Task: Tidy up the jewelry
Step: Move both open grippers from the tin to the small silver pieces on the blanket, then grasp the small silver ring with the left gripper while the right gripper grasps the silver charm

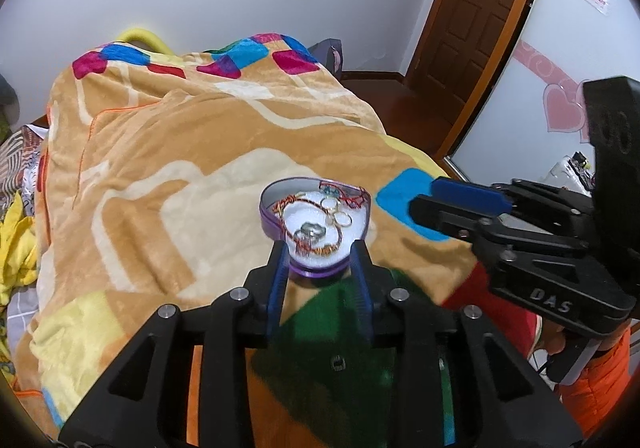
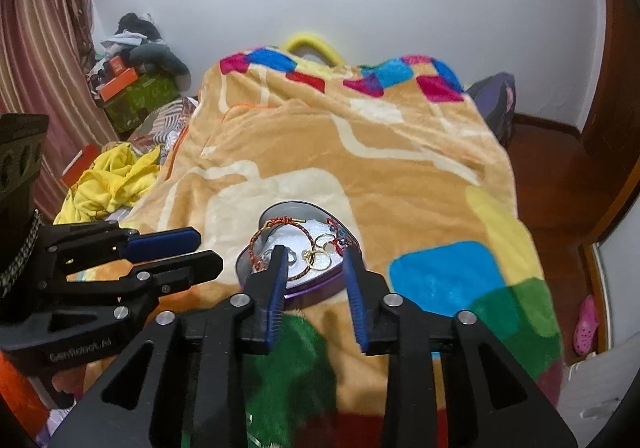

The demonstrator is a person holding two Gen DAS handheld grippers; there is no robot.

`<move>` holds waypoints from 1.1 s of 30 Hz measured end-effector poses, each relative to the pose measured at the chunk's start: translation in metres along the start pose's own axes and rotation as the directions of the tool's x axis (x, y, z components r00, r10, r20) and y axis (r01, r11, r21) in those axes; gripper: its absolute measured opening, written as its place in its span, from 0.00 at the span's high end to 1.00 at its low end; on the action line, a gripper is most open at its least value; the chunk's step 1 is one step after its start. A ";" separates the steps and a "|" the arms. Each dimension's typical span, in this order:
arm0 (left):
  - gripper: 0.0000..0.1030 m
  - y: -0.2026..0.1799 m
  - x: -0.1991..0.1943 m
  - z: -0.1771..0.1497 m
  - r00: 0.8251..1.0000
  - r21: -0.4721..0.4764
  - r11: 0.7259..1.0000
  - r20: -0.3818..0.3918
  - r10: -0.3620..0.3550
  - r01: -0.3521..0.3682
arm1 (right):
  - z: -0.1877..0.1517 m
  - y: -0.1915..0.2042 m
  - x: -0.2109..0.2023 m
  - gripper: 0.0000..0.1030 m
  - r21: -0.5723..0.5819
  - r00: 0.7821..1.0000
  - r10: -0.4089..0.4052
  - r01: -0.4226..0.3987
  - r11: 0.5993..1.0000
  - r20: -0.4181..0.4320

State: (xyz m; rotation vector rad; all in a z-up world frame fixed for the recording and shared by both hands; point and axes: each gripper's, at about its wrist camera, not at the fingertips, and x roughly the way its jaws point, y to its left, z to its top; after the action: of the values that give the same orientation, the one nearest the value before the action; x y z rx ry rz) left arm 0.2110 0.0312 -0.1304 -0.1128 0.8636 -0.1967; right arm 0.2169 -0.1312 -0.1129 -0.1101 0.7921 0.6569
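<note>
A purple heart-shaped tin (image 1: 276,226) with a white lining lies on the blanket, and shows in the right wrist view (image 2: 316,290) too. In it lie a red braided bracelet (image 1: 316,248), gold rings (image 1: 340,214) and a silver ring (image 1: 312,230). My left gripper (image 1: 320,248) is open and empty, just in front of the tin. My right gripper (image 2: 316,254) is open and empty, its fingertips at the tin's near edge. It also shows from the side in the left wrist view (image 1: 424,196). The left gripper shows at the left of the right wrist view (image 2: 208,250).
An orange patchwork blanket (image 1: 200,152) covers the bed. Yellow clothes (image 2: 112,176) and boxes (image 2: 136,92) lie to the left of the bed. A brown door (image 1: 476,8) and wooden floor (image 2: 560,168) are to the right.
</note>
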 end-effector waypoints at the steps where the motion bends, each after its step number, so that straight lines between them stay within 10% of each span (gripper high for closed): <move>1: 0.70 -0.001 -0.003 -0.002 1.000 0.004 1.000 -0.001 0.002 -0.002 | -0.002 0.001 -0.004 0.73 -0.004 1.000 -0.004 0.004 1.000 0.004; 28: 0.66 -0.010 -0.015 -0.102 0.987 0.035 0.999 -0.159 0.008 -0.003 | -0.110 0.025 0.005 0.72 -0.102 0.986 -0.024 0.008 0.995 -0.162; 33: 0.66 -0.012 -0.012 -0.100 0.989 0.036 0.999 -0.150 0.000 0.006 | -0.115 0.030 0.003 0.91 -0.122 0.989 0.016 -0.034 0.992 -0.150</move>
State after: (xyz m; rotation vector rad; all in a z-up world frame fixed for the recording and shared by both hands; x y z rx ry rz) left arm 0.1260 0.0197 -0.1840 -0.0658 1.0091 -0.2256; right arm 0.1288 -0.1432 -0.1920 -0.2659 0.8973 0.7282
